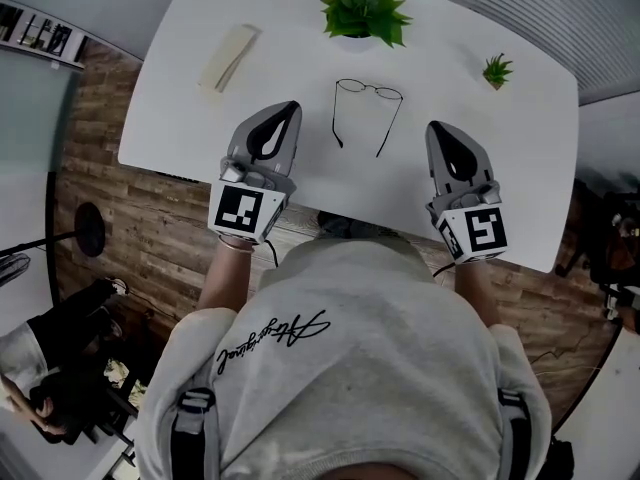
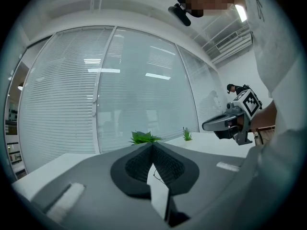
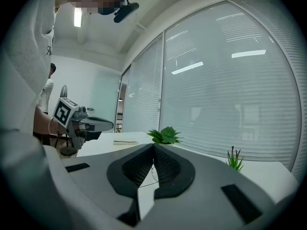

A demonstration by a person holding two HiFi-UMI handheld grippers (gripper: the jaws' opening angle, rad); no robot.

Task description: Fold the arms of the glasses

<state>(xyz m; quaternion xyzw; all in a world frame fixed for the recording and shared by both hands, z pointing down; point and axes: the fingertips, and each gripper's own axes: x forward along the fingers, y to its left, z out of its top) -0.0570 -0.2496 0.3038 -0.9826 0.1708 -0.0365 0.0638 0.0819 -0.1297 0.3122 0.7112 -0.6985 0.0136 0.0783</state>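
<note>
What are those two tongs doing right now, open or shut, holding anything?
Left tongs: shut, holding nothing.
Right tongs: shut, holding nothing.
Glasses lie untouched on the table, arms spread.

All 3 views were bright, sharp and cool-toned. Heavy fisheye distortion bowed straight lines, and both gripper views ended in dark rounded corners. The white tabletop was evenly lit. A ceiling light glared overhead, and light strips reflected as pale streaks in the glass wall. The floor in the head view lay dimmer.
</note>
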